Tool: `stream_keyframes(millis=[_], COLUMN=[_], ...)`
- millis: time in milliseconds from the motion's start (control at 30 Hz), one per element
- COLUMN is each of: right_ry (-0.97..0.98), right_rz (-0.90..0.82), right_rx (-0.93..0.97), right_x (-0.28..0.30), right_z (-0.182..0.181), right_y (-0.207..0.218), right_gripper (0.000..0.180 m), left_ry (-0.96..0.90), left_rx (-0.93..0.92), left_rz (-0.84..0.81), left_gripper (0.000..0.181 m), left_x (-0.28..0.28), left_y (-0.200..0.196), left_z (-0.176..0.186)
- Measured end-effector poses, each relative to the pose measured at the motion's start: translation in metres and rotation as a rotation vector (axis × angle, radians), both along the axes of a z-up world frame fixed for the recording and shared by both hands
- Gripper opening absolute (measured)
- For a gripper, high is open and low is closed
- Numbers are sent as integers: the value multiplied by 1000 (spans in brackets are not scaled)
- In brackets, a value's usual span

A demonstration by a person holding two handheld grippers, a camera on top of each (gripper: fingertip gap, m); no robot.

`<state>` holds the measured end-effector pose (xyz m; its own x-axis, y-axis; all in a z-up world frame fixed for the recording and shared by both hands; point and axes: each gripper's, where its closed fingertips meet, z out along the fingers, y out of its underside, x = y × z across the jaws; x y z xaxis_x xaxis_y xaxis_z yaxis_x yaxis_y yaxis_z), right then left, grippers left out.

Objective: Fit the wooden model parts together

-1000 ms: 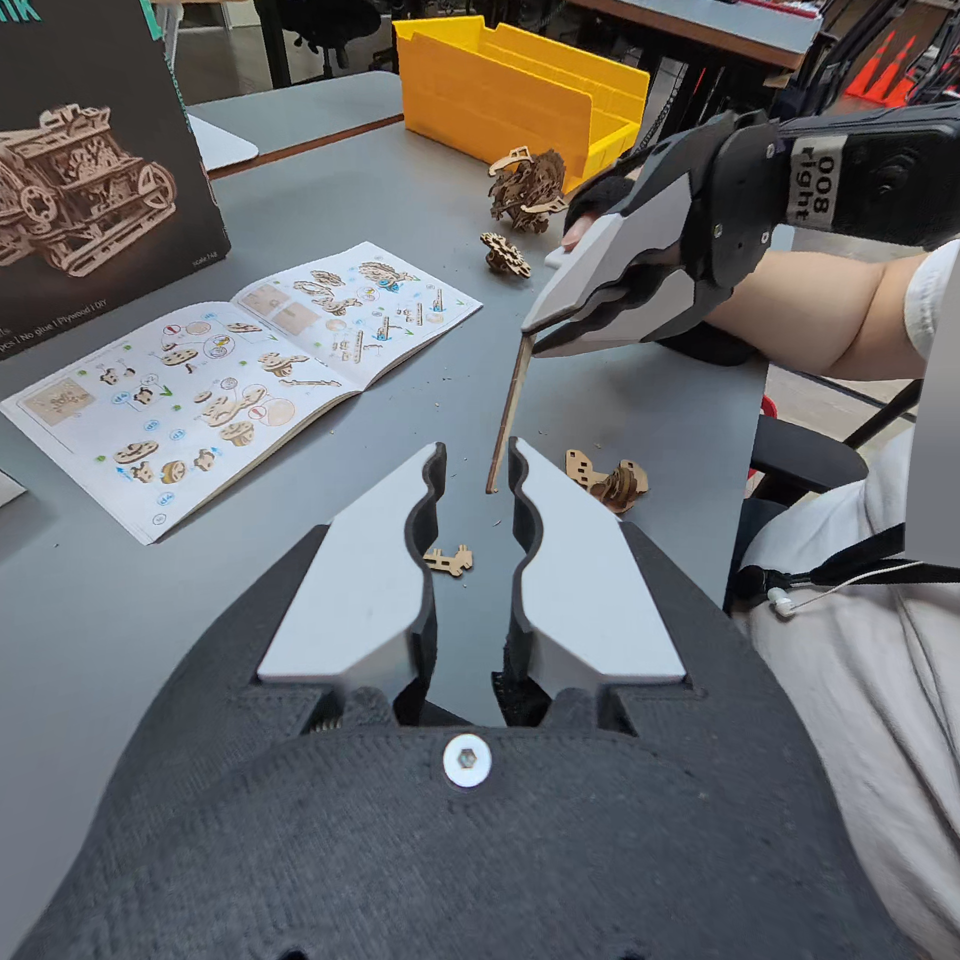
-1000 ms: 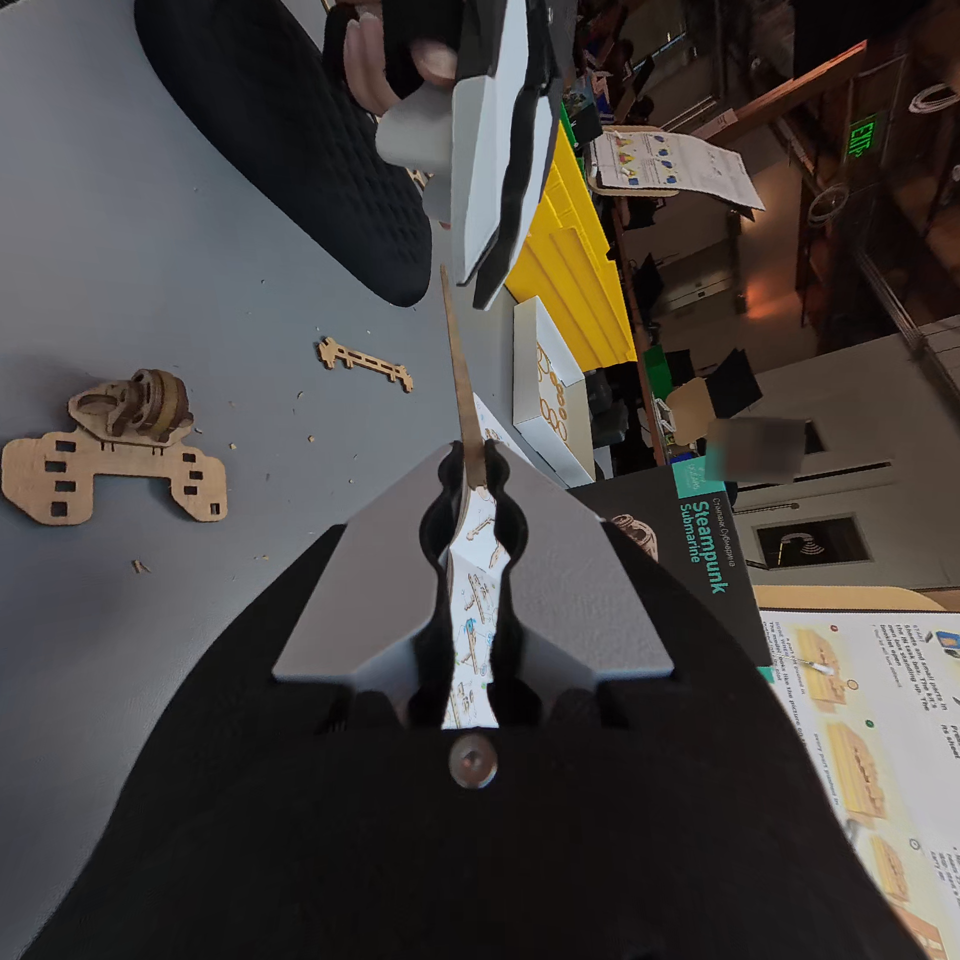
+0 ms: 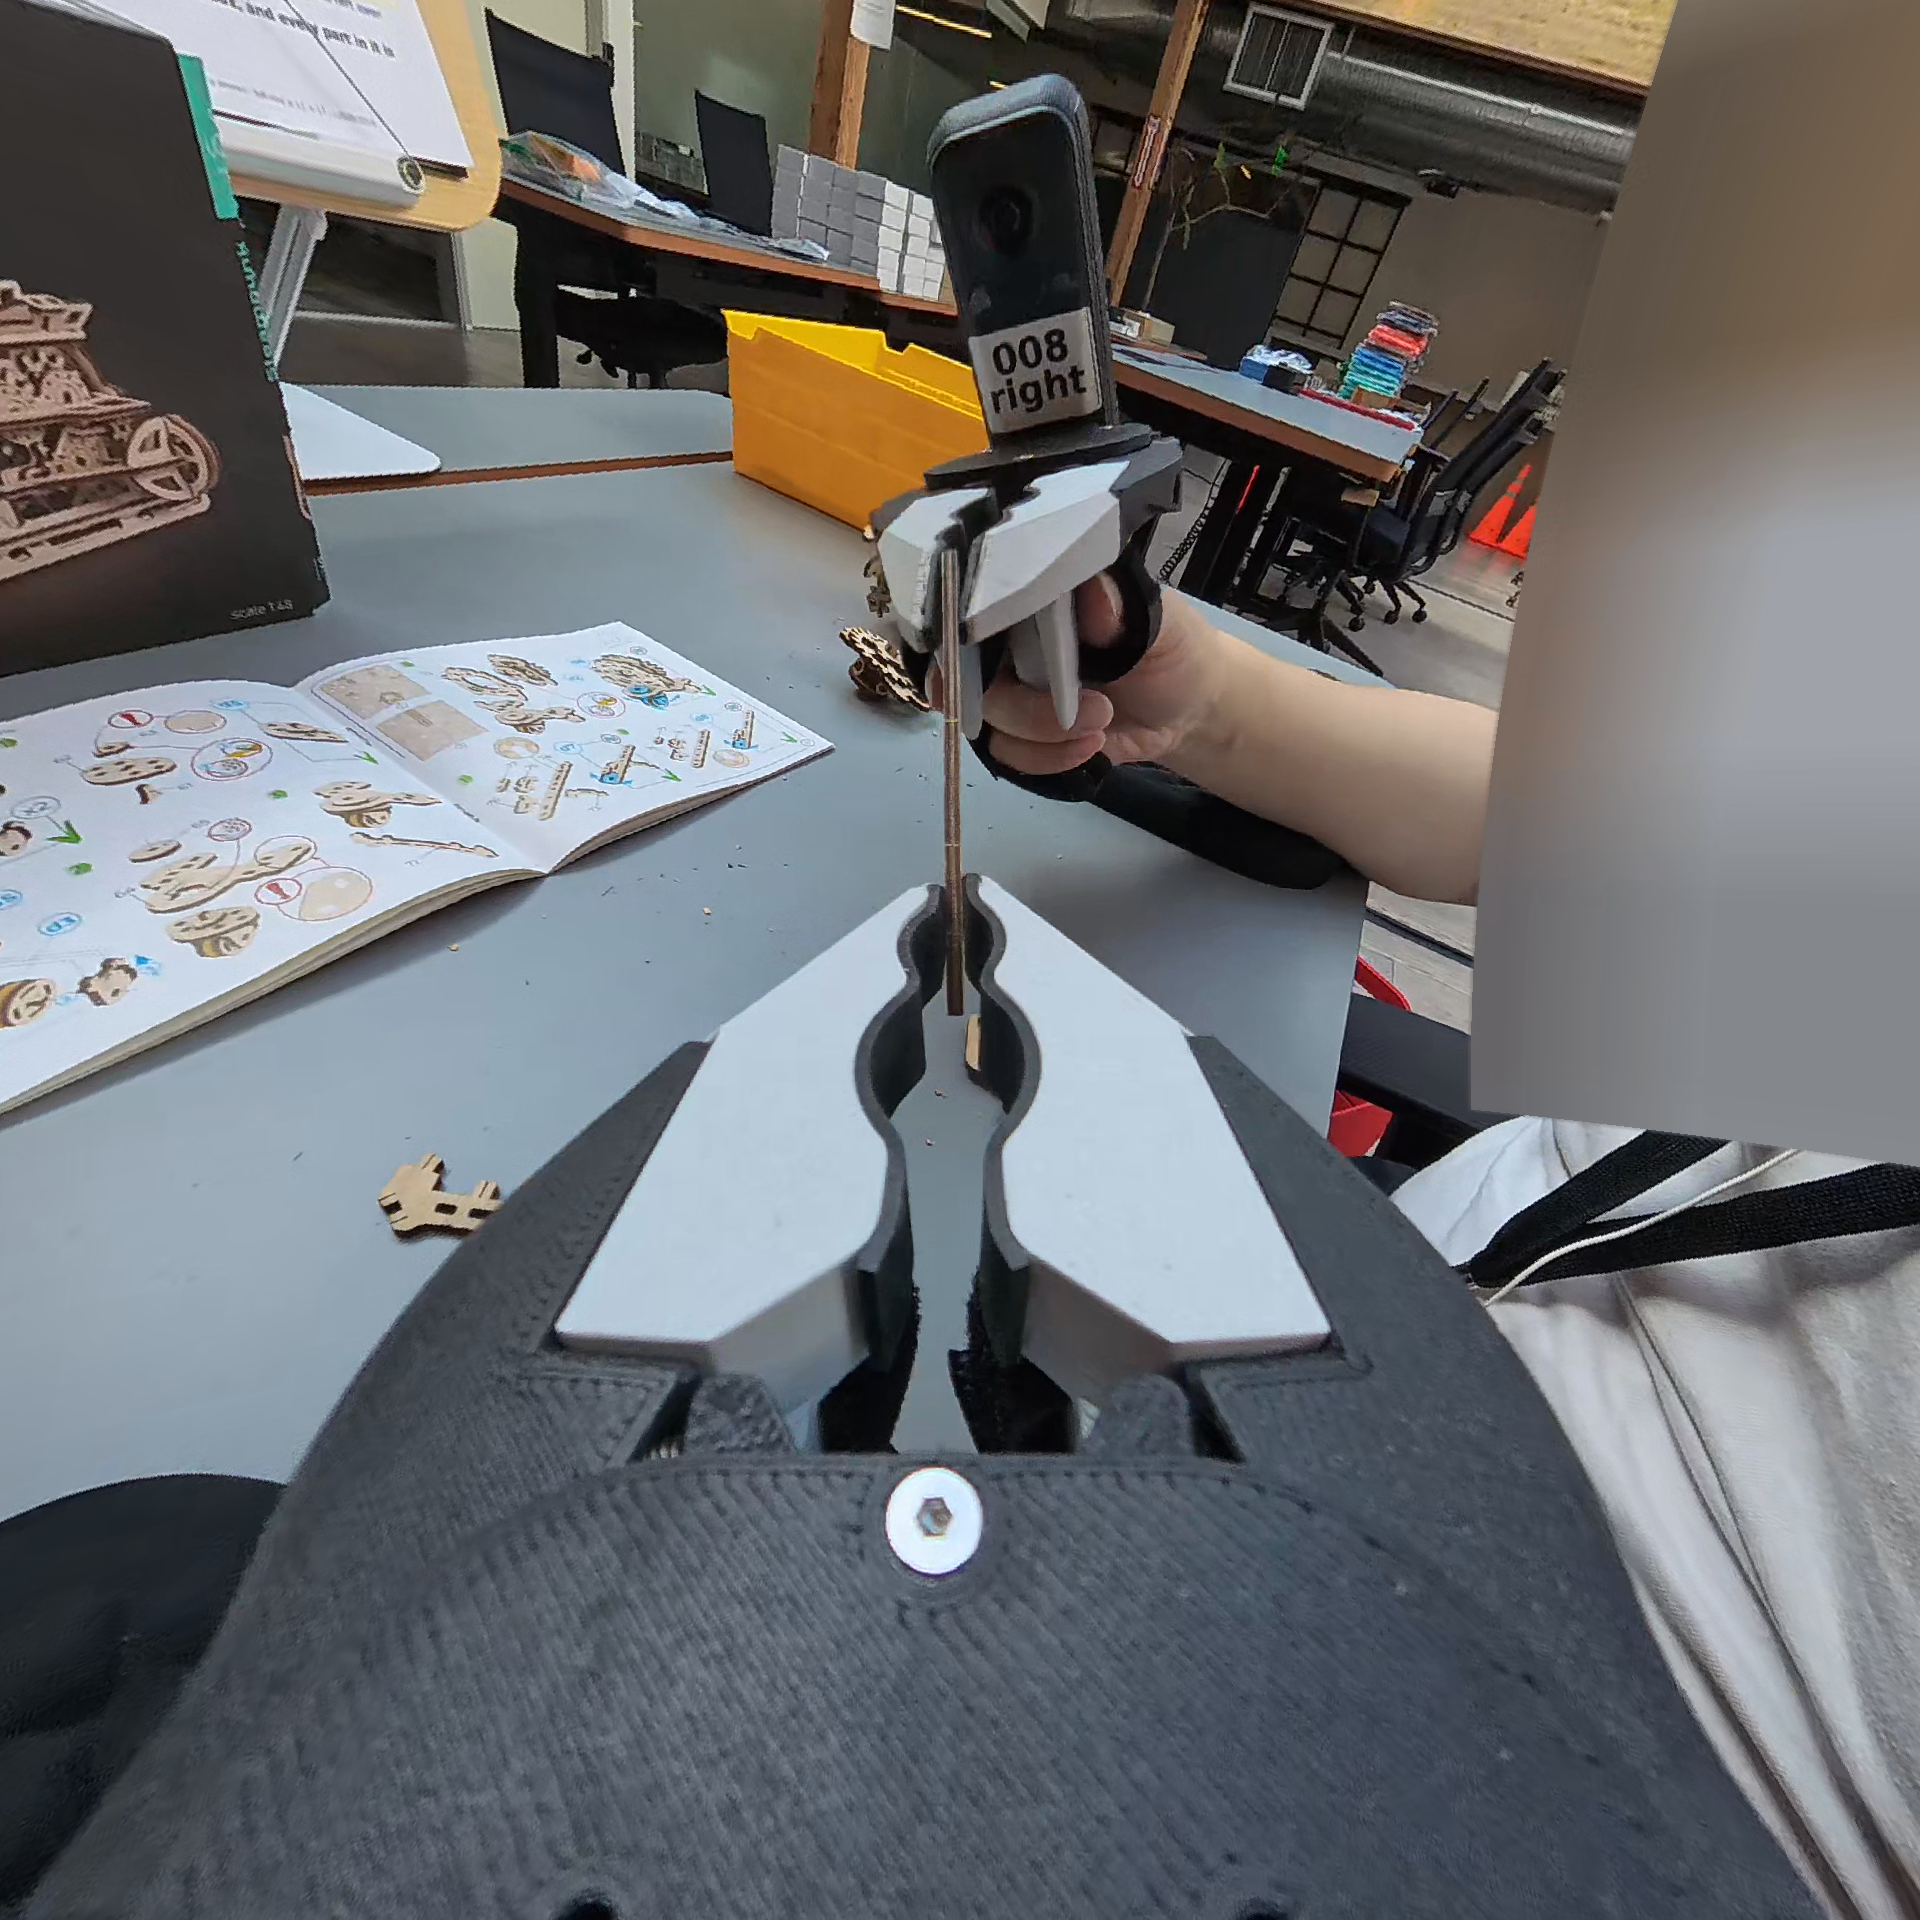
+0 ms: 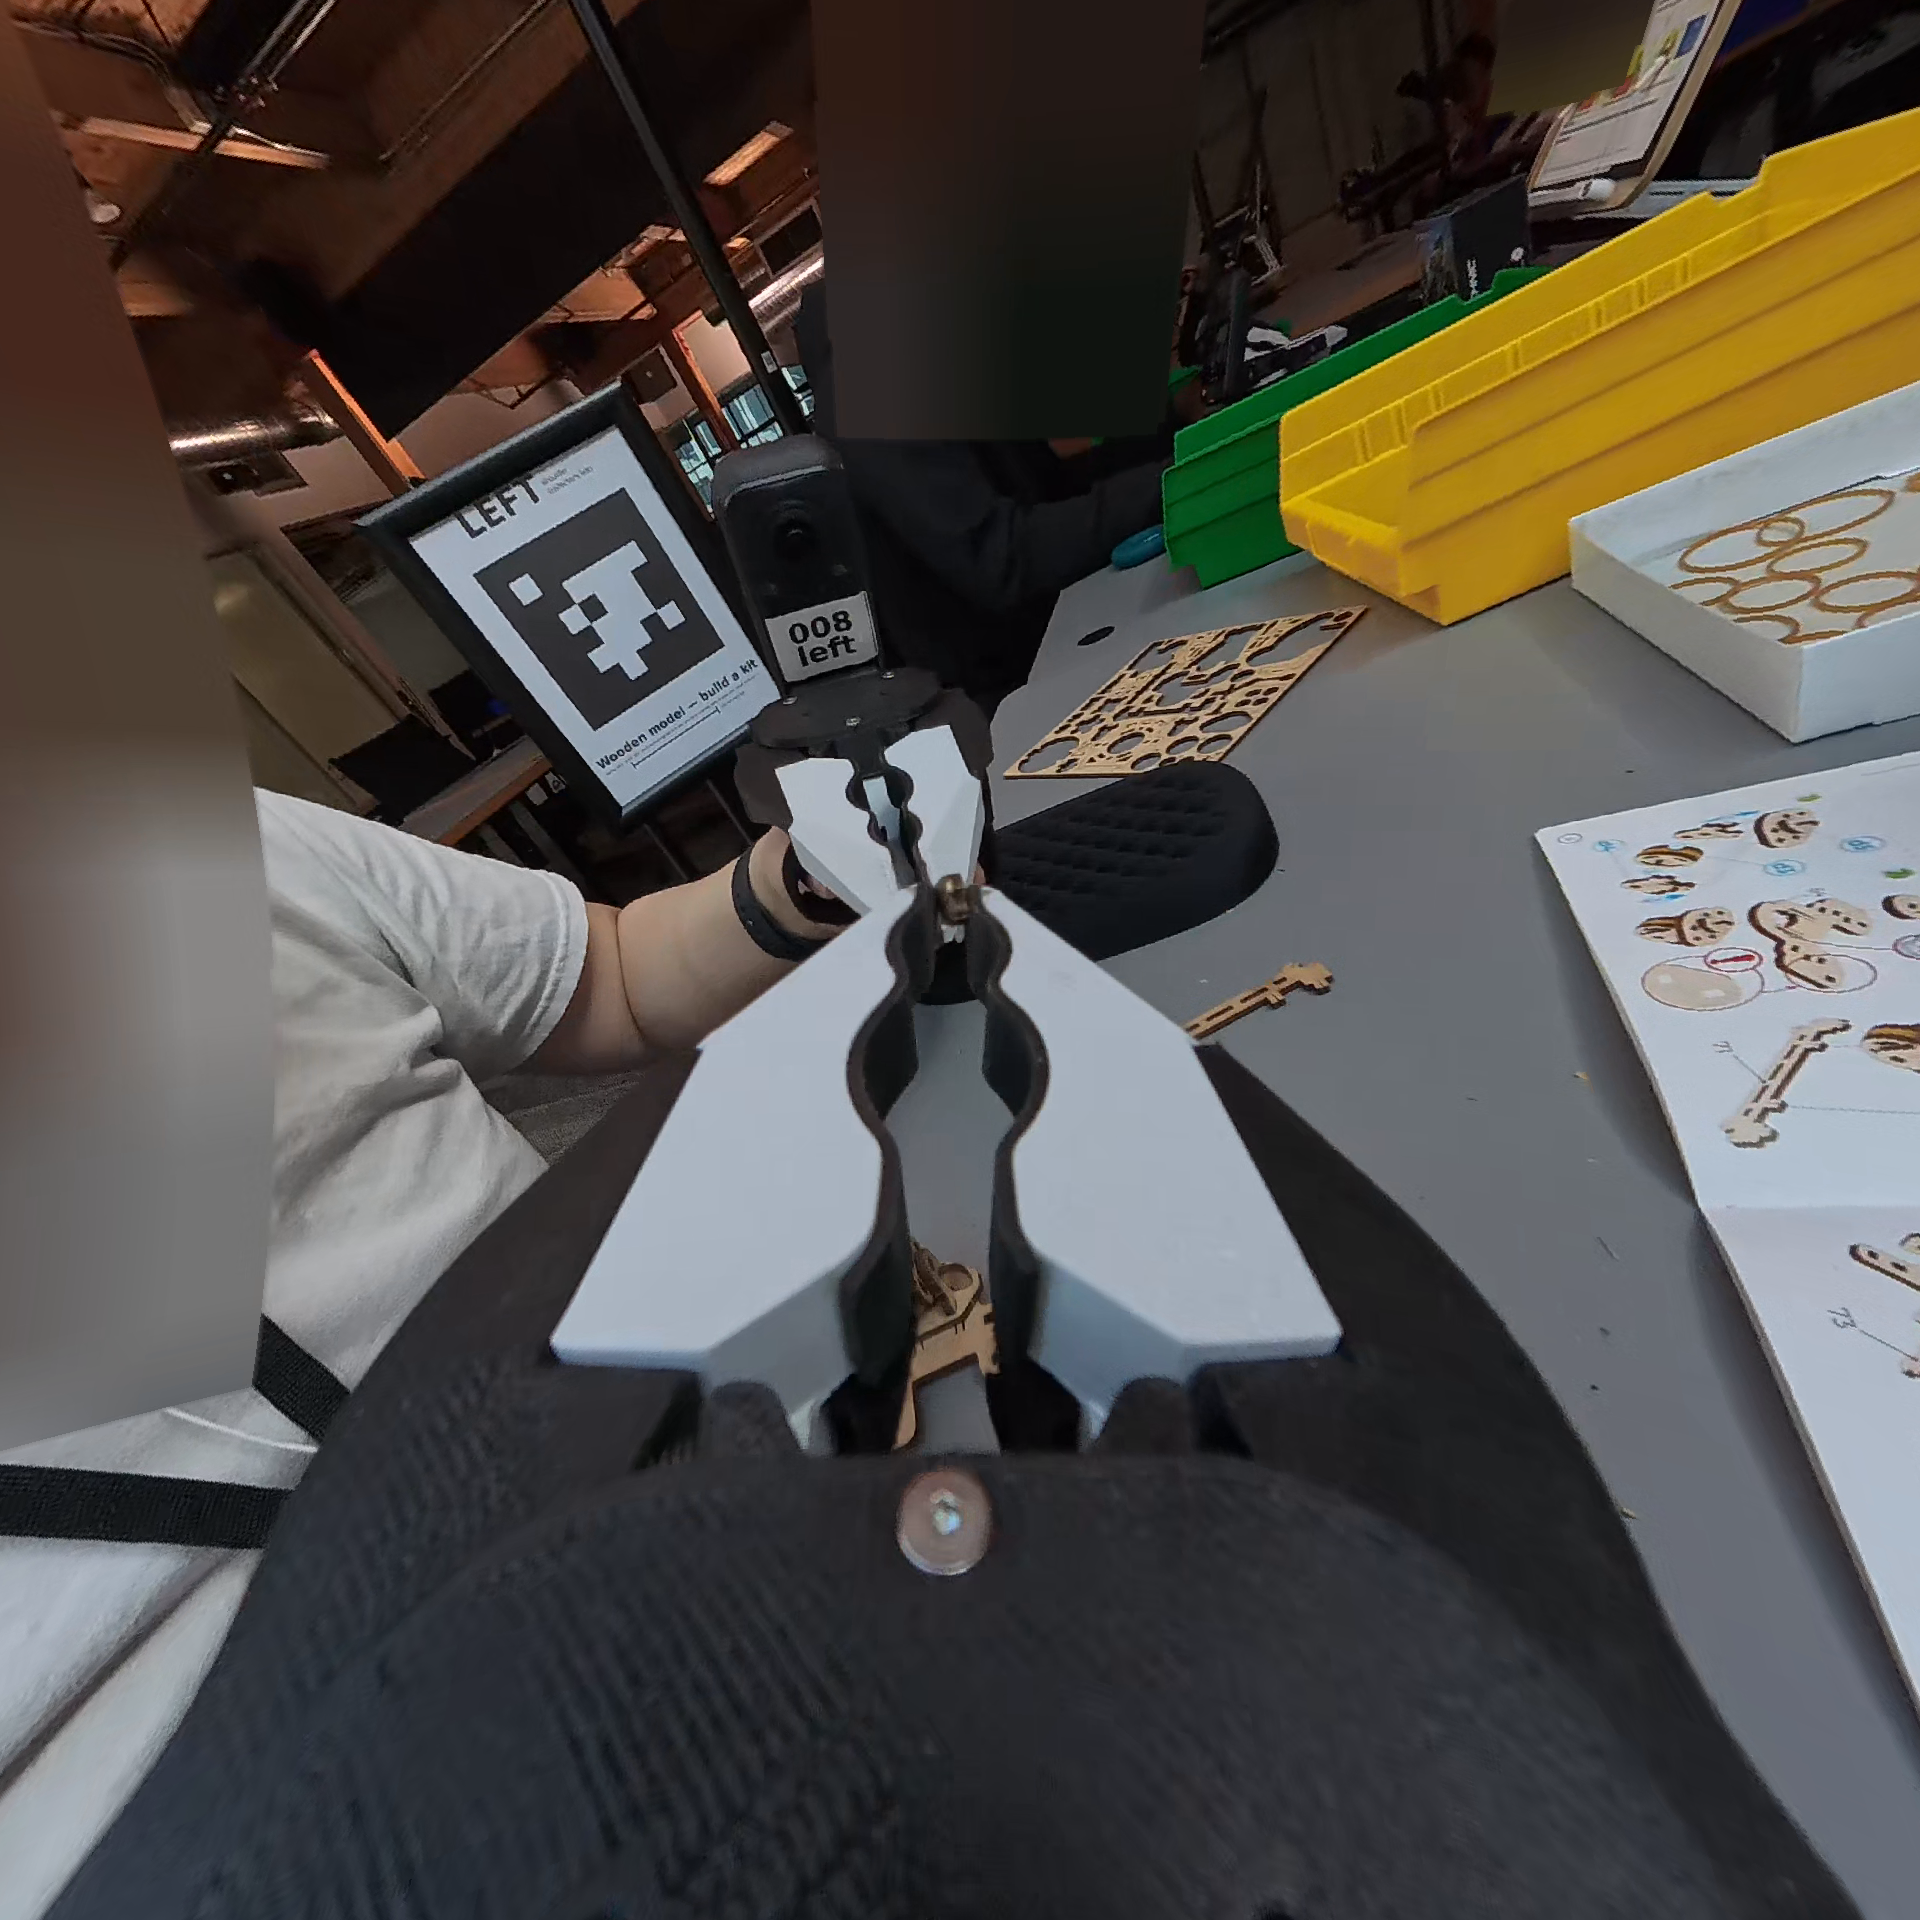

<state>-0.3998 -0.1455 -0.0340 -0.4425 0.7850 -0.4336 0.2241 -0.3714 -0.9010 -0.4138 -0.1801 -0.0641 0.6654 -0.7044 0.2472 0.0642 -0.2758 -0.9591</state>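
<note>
A: Since the earlier frame the thin wooden strip [image 3: 952, 790] went from slanted to straight up the middle of the left wrist view, and the right gripper [image 3: 948, 566] swung round to face that camera head-on.

B: Grip states?

A: Right fingers are closed onto the strip's far end. Left gripper [image 3: 954, 914] has its tips nearly together around the near end, a narrow slot left; the strip sits in that slot, but I cannot tell if it is actually clamped.

B: Right wrist view?

A: Strip is seen end-on there, just a small brown nub [image 4: 950, 900] at the fingertips, with the left gripper [image 4: 902, 868] meeting it tip to tip.

B: So the key relation?

A: Long axis runs gripper to gripper, one end in each, held above the grey table [image 3: 623, 1039]. Neither is nearer; both are on it.

B: Other parts?

A: Small notched piece [image 3: 434, 1197] lower left on the table, gear cluster [image 3: 883, 665] behind the right gripper, open instruction booklet [image 3: 364, 790] at left, yellow bin [image 3: 831, 416] upper centre.

B: Next?

A: Probably a handover or regrip along that axis.
</note>
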Motion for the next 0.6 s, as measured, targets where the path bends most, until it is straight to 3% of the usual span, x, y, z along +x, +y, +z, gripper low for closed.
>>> stream_keyframes(millis=[233,400,467,600], right_ry=[-19,-112,-192,-329], right_rz=[74,28,-27,48], right_rx=[54,174,309,473], right_x=[15,34,40,58], right_z=[5,12,3,-23], right_y=[-11,2,16,17], right_gripper=[1,1,1,2], left_ry=[-27,290,404,555], left_rx=[-5,-79,-90,-89], left_rz=[-66,-35,-29,-40], left_gripper=[1,28,30,33], left_x=[9,14,20,40], left_y=[-9,-17,-20,-21], left_z=[7,-40,-54,-70])
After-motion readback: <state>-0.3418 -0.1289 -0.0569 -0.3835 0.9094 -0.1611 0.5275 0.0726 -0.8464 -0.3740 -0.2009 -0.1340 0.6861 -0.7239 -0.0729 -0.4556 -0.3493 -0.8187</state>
